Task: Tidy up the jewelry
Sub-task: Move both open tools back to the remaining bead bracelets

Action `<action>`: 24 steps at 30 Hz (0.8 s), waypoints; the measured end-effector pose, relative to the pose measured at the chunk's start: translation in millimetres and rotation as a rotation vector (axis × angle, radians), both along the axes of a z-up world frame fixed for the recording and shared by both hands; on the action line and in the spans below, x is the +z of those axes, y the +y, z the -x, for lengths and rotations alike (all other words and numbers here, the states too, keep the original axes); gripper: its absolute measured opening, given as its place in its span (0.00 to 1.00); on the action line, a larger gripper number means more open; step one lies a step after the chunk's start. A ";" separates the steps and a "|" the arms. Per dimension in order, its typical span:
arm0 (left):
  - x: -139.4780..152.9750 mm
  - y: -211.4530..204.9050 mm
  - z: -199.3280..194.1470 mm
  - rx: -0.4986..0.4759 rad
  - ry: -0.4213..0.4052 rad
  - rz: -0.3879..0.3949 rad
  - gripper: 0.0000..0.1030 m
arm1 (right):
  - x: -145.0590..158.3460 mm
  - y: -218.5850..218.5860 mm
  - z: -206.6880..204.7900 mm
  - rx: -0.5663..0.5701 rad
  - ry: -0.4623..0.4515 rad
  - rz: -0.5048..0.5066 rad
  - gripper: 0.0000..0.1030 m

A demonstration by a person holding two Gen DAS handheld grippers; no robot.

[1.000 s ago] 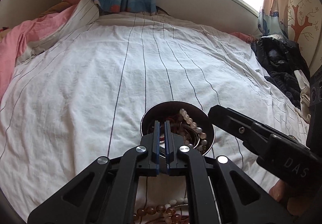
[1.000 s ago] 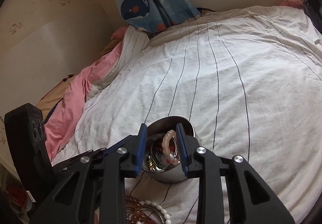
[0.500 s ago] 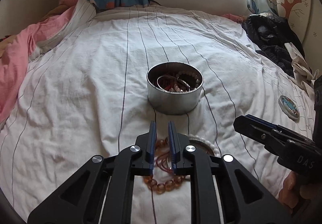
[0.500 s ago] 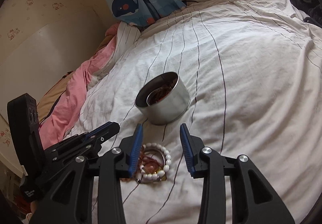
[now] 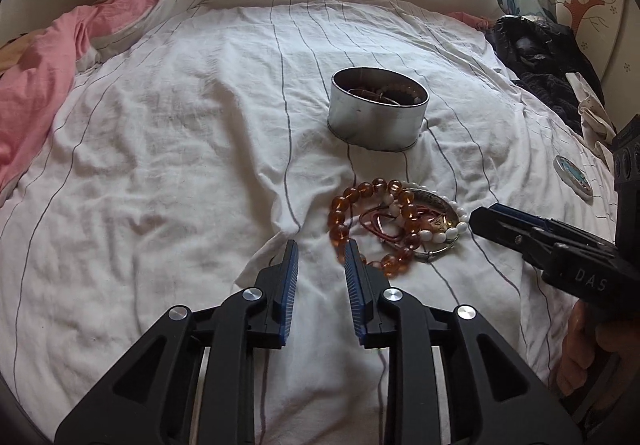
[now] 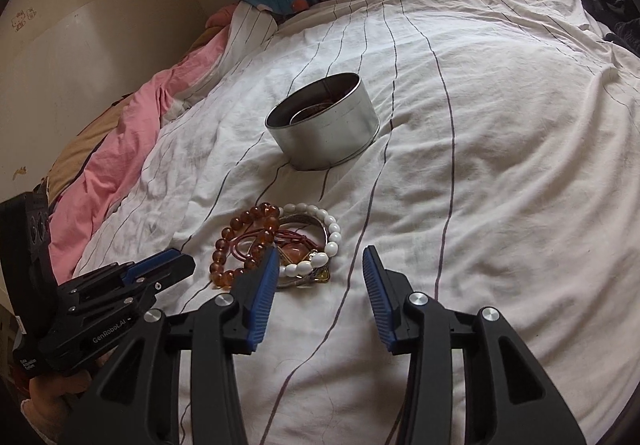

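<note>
A round metal tin (image 5: 378, 113) with bracelets inside stands on the striped white bedsheet; it also shows in the right wrist view (image 6: 324, 125). In front of it lies a pile of jewelry: an amber bead bracelet (image 5: 344, 213), a white bead bracelet (image 5: 448, 229), a red cord and a metal bangle, also seen in the right wrist view (image 6: 276, 245). My left gripper (image 5: 320, 253) is open and empty, just left of the pile. My right gripper (image 6: 320, 261) is open and empty, just right of the pile.
The tin's lid (image 5: 572, 175) lies on the sheet at the right. Dark clothes (image 5: 540, 57) are heaped at the right edge of the bed. A pink blanket (image 5: 36, 73) lies along the left side. A curtain and wall stand behind the bed.
Both grippers have pulled back from over the tin toward me and now hover low by the jewelry pile. The left gripper has opened from shut; the right has opened wider.
</note>
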State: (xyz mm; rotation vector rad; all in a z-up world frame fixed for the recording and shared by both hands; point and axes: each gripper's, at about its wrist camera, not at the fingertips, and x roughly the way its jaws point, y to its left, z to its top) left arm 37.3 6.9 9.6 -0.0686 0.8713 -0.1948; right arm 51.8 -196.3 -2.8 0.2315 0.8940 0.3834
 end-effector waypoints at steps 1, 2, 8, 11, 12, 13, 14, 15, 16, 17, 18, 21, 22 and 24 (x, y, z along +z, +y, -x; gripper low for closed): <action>1.1 -4.7 -2.4 -0.011 -0.004 -0.007 0.22 | 0.0 0.2 0.1 -0.003 -0.002 0.004 0.42; 1.6 -9.2 -5.0 -0.023 -0.007 -0.010 0.22 | 0.3 -0.4 -0.3 -0.008 -0.003 0.004 0.42; -13.2 -12.9 -20.6 -0.029 0.051 0.035 0.22 | -0.4 -7.1 -3.6 -0.035 -0.003 -0.010 0.45; -18.9 -5.0 -23.9 -0.010 0.062 0.040 0.22 | 0.2 -6.6 -4.2 -0.033 -0.006 -0.012 0.46; -19.2 -3.3 -24.6 0.000 0.061 0.034 0.22 | 0.3 -6.3 -4.3 -0.033 -0.005 -0.011 0.46; -18.8 -3.0 -25.5 0.004 0.063 0.032 0.22 | 0.4 -6.2 -4.4 -0.032 -0.005 -0.011 0.46; -19.2 -4.7 -26.3 0.001 0.065 0.025 0.22 | 0.6 -6.3 -4.5 -0.033 -0.004 -0.011 0.46; -20.0 -8.5 -27.2 -0.010 0.065 0.010 0.22 | 0.6 -6.0 -4.5 -0.033 -0.005 -0.011 0.46; -20.5 -12.1 -28.2 -0.023 0.066 -0.005 0.22 | 0.6 -6.1 -4.5 -0.032 -0.006 -0.011 0.46; -21.1 -15.4 -29.1 -0.035 0.066 -0.013 0.22 | 0.6 -5.8 -4.6 -0.031 -0.006 -0.009 0.46; -21.8 -17.8 -30.3 -0.045 0.065 -0.016 0.22 | 0.4 -5.9 -4.5 -0.031 -0.006 -0.008 0.46; -18.6 -13.5 -28.2 -0.042 0.045 -0.017 0.10 | -0.3 -5.2 -4.6 -0.030 -0.004 -0.001 0.46; -15.9 -9.3 -25.5 -0.017 0.024 -0.035 0.10 | -0.6 -4.9 -4.7 -0.030 -0.003 0.001 0.46; -12.4 6.1 -21.3 0.046 0.006 -0.039 0.10 | -0.4 -4.0 -3.9 -0.027 -0.004 0.006 0.46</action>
